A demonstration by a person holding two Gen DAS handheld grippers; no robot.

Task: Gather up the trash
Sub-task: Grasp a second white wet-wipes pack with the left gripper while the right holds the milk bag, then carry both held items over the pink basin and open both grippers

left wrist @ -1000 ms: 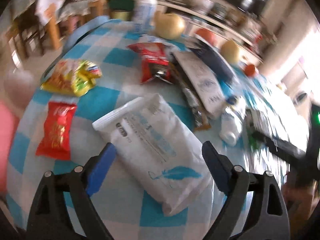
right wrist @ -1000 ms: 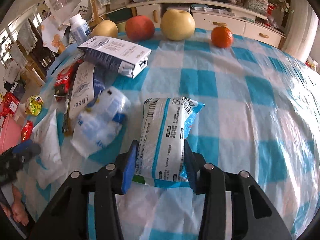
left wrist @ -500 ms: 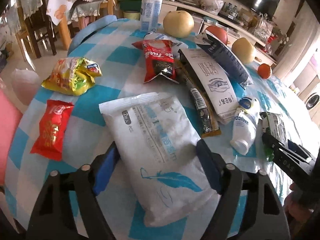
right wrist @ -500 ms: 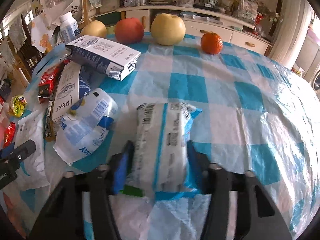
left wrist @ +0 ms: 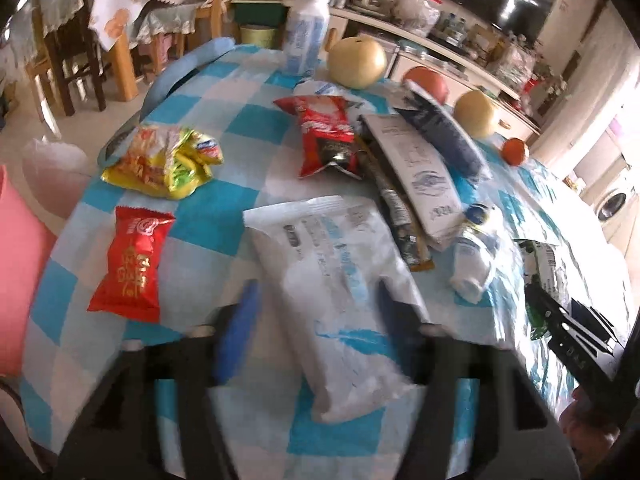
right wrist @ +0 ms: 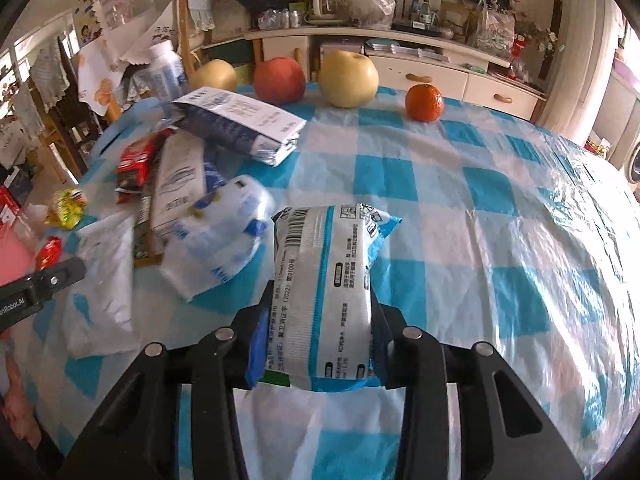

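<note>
A white wipes pack (left wrist: 320, 248) with a blue feather print lies on the blue-checked tablecloth (left wrist: 224, 216). My left gripper (left wrist: 318, 320) straddles its near end. Its jaws are opening; a gap shows at the blurred left finger (left wrist: 240, 320). My right gripper (right wrist: 320, 336) is closing on a blue-and-white barcoded pack (right wrist: 324, 264), both pads pressing its sides. More trash lies around: a red snack packet (left wrist: 128, 264), a yellow-green wrapper (left wrist: 164, 160), a red-and-black bag (left wrist: 326, 136), a crushed white bottle (left wrist: 472, 256) and two flattened cartons (left wrist: 420, 176).
Two pears (right wrist: 348, 78), an apple (right wrist: 280, 80) and an orange (right wrist: 424, 102) sit along the table's far edge, with a white bottle (left wrist: 306, 36) standing nearby. A pink object (left wrist: 16, 272) lies beyond the left edge. Chairs and a cluttered sideboard stand behind.
My left jaws have drawn in around the white pack. My right jaws have squeezed the blue-and-white pack narrower, and the right hand has shifted slightly.
</note>
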